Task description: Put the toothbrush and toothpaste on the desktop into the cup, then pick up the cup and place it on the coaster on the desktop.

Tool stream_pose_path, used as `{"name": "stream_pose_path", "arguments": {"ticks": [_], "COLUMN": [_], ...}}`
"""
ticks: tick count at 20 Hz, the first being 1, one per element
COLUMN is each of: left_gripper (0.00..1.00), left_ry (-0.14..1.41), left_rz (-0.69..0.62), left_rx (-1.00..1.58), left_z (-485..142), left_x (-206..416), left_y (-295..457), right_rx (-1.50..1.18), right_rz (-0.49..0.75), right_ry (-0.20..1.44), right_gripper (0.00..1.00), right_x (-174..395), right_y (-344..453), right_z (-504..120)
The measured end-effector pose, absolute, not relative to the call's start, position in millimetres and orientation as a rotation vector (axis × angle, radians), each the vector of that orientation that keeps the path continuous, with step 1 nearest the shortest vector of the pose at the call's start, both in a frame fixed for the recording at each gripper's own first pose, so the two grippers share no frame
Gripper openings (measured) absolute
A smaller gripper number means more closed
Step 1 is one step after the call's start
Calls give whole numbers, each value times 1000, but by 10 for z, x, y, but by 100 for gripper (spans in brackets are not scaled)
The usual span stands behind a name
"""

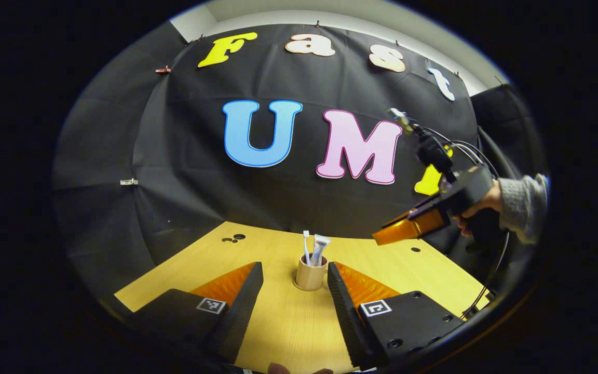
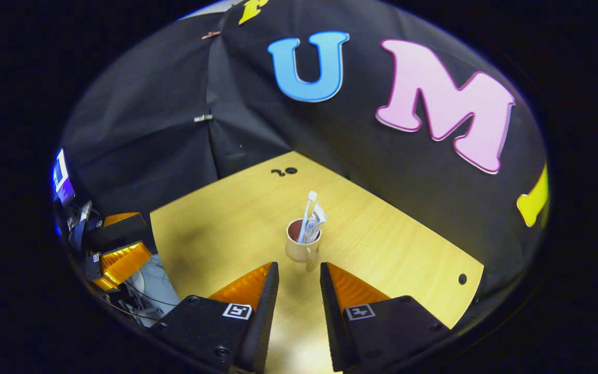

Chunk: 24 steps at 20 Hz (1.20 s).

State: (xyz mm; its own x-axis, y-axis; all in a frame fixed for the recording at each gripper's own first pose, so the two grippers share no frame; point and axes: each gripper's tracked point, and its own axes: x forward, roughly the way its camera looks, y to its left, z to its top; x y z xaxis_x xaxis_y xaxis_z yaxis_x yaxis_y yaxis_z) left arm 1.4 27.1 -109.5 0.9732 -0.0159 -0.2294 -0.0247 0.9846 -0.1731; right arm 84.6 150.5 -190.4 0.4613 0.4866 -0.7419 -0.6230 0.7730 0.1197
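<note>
One cup (image 1: 310, 275) stands upright mid-desk (image 1: 288, 322), holding one toothbrush (image 1: 306, 245) and one toothpaste (image 1: 320, 248), both leaning on the rim, so loading looks done. A thin disc under the cup base may be the coaster; cannot tell.

Left gripper (image 1: 295, 291): jaws wide, empty, cup just ahead between the finger lines, probably framing a grasp or release.

Right gripper (image 2: 299, 291): jaws narrower but apart, empty, held above the desk short of the cup.

Count: two grippers, one hand (image 1: 478, 208) seen.
</note>
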Motion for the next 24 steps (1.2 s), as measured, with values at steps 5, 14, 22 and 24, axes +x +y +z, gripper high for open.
{"name": "stream_pose_path", "arguments": {"ticks": [5,14,22,24], "left_gripper": [79,78,79,79], "left_ry": [192,192,189,192], "left_rz": [-45,-137,-112,-106], "left_rx": [-149,-86,-61,-68], "left_z": [-560,-319,-208,-202], "left_x": [40,-146,-154,-143], "left_y": [265,-224,-512,-566], "right_rx": [-33,75,98,107], "right_rz": [613,484,523,527], "right_ry": [699,480,424,414], "right_gripper": [50,51,59,61], "right_x": [523,220,-153,-156], "right_y": [1523,1074,829,784], "right_z": [-1244,-598,-491,-468]}}
